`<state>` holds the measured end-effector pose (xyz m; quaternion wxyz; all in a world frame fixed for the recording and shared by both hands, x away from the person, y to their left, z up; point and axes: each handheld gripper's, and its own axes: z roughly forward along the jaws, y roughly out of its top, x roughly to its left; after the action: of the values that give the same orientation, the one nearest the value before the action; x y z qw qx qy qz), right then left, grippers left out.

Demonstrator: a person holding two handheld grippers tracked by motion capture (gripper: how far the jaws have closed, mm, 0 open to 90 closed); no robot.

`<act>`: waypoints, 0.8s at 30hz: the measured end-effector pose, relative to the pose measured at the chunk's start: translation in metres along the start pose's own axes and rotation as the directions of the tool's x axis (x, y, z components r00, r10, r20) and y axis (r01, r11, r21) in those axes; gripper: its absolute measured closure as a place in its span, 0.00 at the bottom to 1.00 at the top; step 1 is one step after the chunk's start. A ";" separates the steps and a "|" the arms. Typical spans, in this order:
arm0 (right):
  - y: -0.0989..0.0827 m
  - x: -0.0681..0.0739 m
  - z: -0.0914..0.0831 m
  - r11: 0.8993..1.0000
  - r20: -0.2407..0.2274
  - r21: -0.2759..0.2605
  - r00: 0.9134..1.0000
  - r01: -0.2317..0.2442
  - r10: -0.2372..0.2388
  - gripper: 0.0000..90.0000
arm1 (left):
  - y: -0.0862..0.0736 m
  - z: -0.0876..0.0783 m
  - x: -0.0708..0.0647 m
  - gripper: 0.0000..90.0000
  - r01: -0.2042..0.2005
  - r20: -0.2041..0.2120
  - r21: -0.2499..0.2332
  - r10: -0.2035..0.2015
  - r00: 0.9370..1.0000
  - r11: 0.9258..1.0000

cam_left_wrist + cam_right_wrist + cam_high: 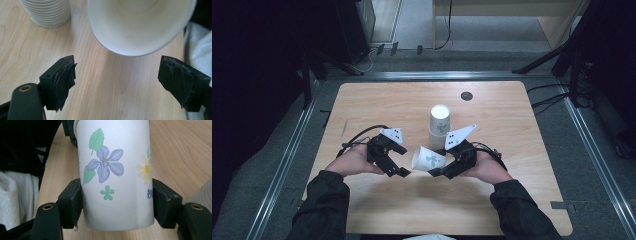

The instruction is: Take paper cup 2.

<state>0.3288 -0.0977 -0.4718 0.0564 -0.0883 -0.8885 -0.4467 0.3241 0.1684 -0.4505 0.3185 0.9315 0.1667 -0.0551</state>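
Paper cup pinched sideways in the right tongs.
High view: right tongs [435,171] hold the cup [428,158] above the desk [362,105], before the cup stack [439,126]. Left gripper view: left tongs [117,83] spread, cup's mouth facing them. Right gripper view: pads [72,202] press the cup's sides.

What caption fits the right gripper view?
Right gripper clamps a flower-printed paper cup by its sides above the wooden table.
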 end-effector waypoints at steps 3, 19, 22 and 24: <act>0.000 -0.001 -0.002 1.000 0.000 -0.009 1.000 -0.004 0.004 0.38 | -0.005 0.000 -0.001 0.16 0.035 -0.005 -0.046 -0.035 0.999 0.998; -0.002 -0.002 -0.008 0.999 -0.017 -0.037 1.000 -0.019 0.018 0.38 | -0.001 0.014 -0.008 0.16 0.072 0.041 -0.189 -0.065 0.997 0.979; -0.002 -0.003 -0.008 0.999 -0.019 -0.037 1.000 -0.019 0.019 0.38 | 0.000 0.015 -0.007 0.16 0.072 0.044 -0.205 -0.064 0.997 0.976; -0.002 -0.003 -0.007 0.999 -0.024 -0.037 1.000 -0.018 0.017 0.37 | 0.001 0.015 -0.006 0.16 0.080 0.049 -0.222 -0.071 0.996 0.972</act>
<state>0.3311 -0.1050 -0.4695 0.0693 -0.0918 -0.8786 -0.4634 0.3185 0.1568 -0.4608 0.4224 0.8814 0.2006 -0.0671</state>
